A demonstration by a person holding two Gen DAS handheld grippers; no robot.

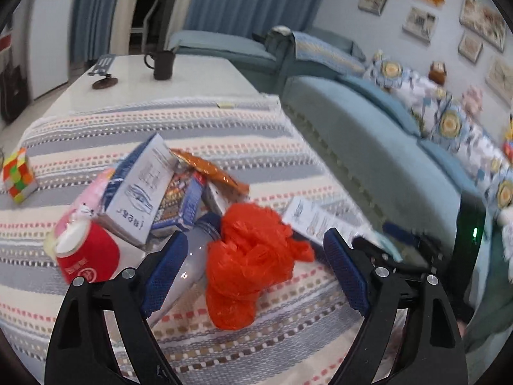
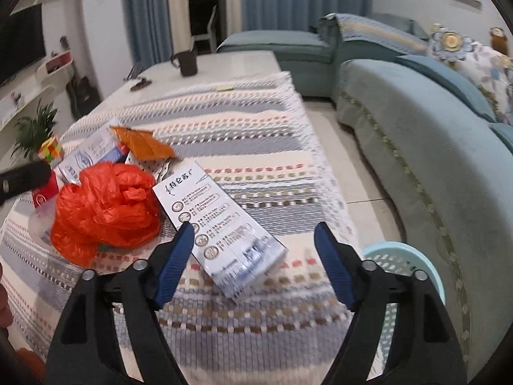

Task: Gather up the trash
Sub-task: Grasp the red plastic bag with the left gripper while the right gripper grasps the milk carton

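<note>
Striped woven cloth [image 2: 243, 147], nubbly with rows of small coloured blocks, covers the near end of a white table [image 1: 198, 77] beside a teal sofa [image 2: 433, 147]. Both grippers point steeply down over the cloth. From the left: a multicoloured puzzle cube [image 1: 17, 176], a red paper cup [image 1: 86, 256] lying on its side, and a heap of glossy cartons [image 1: 141, 192] with an orange foil wrapper [image 1: 211, 168] on top (the print on the cartons is too blurred to read). The left gripper [image 1: 256, 263] has its blue ribbed fingers [image 1: 166, 272] spread wide, gripping nothing; a crumpled red plastic bag [image 1: 253, 256] lies on the cloth between them, untouched. Right of the bag lies a long white carton [image 2: 221, 224] with round icons and script I cannot read. The right gripper [image 2: 256, 256] hangs over it, fingers wide apart and empty. A pale blue perforated basket [image 2: 407, 263] stands off the table's right edge.
</note>
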